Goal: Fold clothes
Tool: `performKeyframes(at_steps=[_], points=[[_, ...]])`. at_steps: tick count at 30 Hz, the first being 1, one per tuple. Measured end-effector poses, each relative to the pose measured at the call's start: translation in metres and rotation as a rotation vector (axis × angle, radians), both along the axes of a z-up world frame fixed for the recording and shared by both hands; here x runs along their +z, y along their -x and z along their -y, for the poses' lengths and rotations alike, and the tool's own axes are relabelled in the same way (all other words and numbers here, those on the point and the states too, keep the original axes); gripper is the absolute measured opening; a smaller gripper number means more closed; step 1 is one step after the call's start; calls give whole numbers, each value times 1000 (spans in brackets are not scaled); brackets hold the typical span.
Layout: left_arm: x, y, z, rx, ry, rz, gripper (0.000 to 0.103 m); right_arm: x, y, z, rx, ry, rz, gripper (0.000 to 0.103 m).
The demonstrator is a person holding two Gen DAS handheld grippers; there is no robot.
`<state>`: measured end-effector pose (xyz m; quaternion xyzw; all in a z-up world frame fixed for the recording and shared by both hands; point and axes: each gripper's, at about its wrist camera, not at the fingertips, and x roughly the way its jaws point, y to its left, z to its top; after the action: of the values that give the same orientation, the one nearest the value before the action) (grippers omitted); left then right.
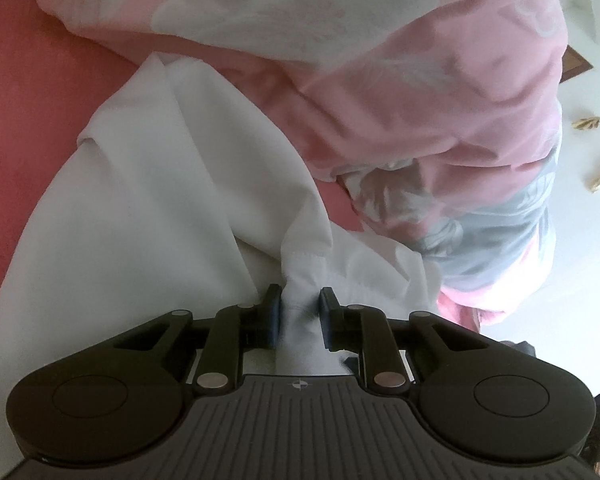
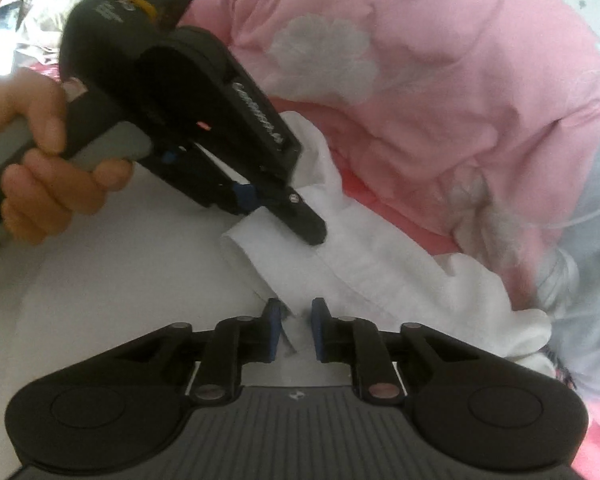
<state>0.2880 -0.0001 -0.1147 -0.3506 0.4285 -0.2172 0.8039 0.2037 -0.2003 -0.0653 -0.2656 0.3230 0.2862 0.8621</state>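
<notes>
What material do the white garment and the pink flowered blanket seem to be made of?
White garment: looks like thin woven cotton or a blend, matte, with a stitched band and soft creases. Pink flowered blanket: seems a padded quilt with a smooth printed cover; it bulges in thick folds.

Soft daylight floods in; the white cotton garment glares, blown out. Fisheye bending darkens corners, and the pink floral quilt blurs toward two o'clock.

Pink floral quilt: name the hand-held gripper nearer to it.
Left. The left hand-held gripper is on the white garment just short of the quilt; the right hand-held gripper is further back along the same garment.
</notes>
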Motion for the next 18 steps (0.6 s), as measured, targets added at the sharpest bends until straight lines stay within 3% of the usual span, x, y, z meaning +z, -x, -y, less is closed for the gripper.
performKeyframes(at_steps=[10,18], points=[[10,-3,9,5,-172,191,19,-13,14,-5,-21,118,162,9],[8,-1,6,-2,-242,200,20,-13,10,-10,-28,77,136,9]])
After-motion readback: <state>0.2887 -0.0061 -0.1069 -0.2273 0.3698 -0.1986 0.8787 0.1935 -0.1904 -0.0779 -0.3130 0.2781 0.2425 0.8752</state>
